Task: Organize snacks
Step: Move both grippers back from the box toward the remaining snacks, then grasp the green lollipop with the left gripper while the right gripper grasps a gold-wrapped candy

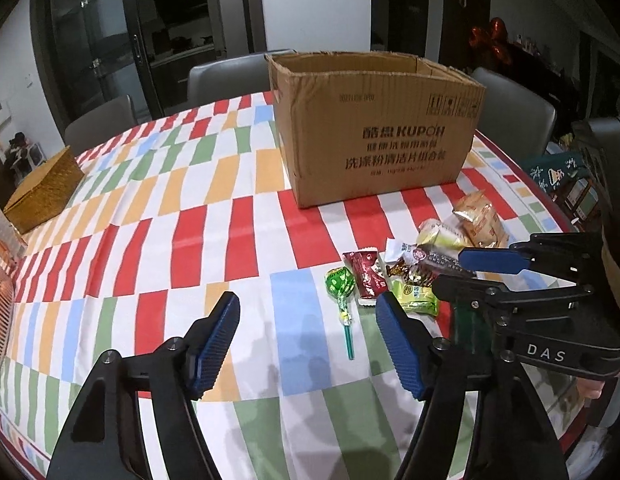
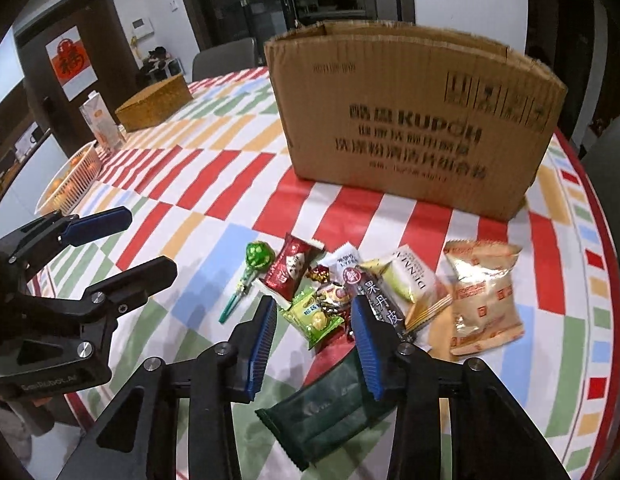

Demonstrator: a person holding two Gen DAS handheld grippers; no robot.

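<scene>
Right gripper (image 2: 314, 336): its blue fingers are wide apart and hold nothing. It hangs just over the near side of the snack pile.
Left gripper (image 1: 308, 340): also wide apart, with nothing in it. It hangs over bare cloth, just beside the lollipop.
Green packet (image 2: 314, 316): a small shiny bag right between the right fingers. It looks light, soft and slippery. I would pinch it across the flat middle.
Dark green bag (image 2: 330, 412): lies under the right gripper, nearest the table edge. It looks flat and crinkly.
Lollipop (image 1: 342, 286): round hard head, thin stick. The stick may slip, so the head looks best to hold.
Tan bag (image 2: 486, 300): puffy and light. Squeeze gently or what is inside may crush.
Cardboard box (image 2: 410, 120): open on top, stands behind the pile, a little apart. The snacks likely go in there.
Table (image 1: 230, 220): covered with a cloth of coloured blocks.
</scene>
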